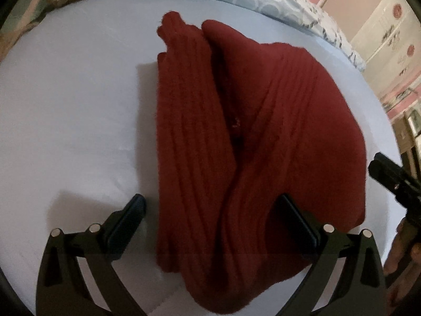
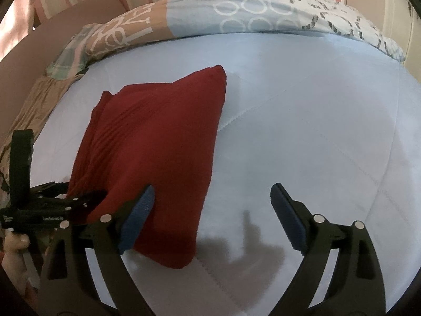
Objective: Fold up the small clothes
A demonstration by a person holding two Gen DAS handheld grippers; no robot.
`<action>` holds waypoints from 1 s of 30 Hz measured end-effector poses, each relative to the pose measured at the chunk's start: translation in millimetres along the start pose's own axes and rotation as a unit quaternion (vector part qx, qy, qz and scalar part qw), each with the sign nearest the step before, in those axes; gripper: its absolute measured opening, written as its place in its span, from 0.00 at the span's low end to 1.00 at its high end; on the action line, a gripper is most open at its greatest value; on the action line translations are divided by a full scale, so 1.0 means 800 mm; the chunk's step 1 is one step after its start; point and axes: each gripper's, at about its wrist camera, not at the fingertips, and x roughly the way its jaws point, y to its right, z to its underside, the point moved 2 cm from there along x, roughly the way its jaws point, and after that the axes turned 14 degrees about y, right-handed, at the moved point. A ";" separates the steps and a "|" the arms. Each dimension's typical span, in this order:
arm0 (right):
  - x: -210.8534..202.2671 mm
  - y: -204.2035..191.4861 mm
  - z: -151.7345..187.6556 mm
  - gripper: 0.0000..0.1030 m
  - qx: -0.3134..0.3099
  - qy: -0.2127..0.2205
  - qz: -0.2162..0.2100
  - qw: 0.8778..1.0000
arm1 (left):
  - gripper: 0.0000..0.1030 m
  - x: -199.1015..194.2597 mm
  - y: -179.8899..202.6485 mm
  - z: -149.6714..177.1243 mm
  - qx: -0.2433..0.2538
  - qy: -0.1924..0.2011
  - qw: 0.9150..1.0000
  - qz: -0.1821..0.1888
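Currently, the dark red ribbed knit garment lies folded on the pale blue quilted bed cover, gathered into long lengthwise pleats.

Left wrist view, left to right: the left gripper points steeply down over the near end of the garment. Its jaws stand wide apart. The left finger is over bare bed cover just beside the garment's left edge; the right finger is over the garment's right half. The near portion of the garment lies between the two fingers, and neither pad presses on it. At the far right edge, part of the right gripper's black body shows, with a hand below it.

Right wrist view, left to right: the left gripper's body appears at the far left, against the garment's near left corner. The right gripper has its jaws apart with nothing clamped. Its left blue pad overlaps the garment's near right edge; its right blue pad is over bare bed cover, well apart from the garment. A patterned duvet lies bunched along the far edge of the bed.
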 end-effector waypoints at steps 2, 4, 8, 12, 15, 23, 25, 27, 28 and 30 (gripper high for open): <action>0.005 0.000 -0.001 0.88 0.004 -0.004 -0.005 1.000 | 0.99 0.001 0.005 0.001 0.022 0.001 1.000 -0.014; 0.015 0.002 -0.003 0.89 0.015 -0.013 -0.011 1.000 | 0.99 0.002 0.010 0.002 0.038 0.002 0.999 -0.024; 0.027 0.002 -0.008 0.91 0.035 -0.015 -0.022 0.999 | 0.99 -0.001 0.020 0.003 0.082 0.015 0.995 -0.046; 0.037 0.000 -0.017 0.95 0.044 -0.008 -0.030 0.999 | 0.99 -0.001 0.021 0.004 0.093 0.015 0.994 -0.051; 0.044 -0.007 -0.024 0.95 0.040 -0.004 -0.037 0.999 | 0.99 -0.002 0.017 0.006 0.087 0.016 0.995 -0.047; 0.077 -0.025 -0.024 0.97 0.017 -0.025 -0.050 0.998 | 0.99 0.002 0.021 0.007 0.092 0.019 0.994 -0.048; 0.085 -0.023 -0.023 0.97 0.024 -0.029 -0.058 0.998 | 0.99 0.002 0.021 0.005 0.093 0.019 0.994 -0.047; 0.094 -0.022 -0.023 0.97 0.028 -0.037 -0.064 0.997 | 0.99 0.005 0.023 0.002 0.093 0.018 0.994 -0.045; 0.101 -0.019 -0.021 0.97 0.033 -0.045 -0.069 0.996 | 0.99 0.006 0.022 0.001 0.092 0.018 0.995 -0.043; 0.111 -0.012 -0.018 0.97 0.058 -0.062 -0.080 0.993 | 0.99 0.011 0.022 -0.001 0.089 0.015 0.995 -0.041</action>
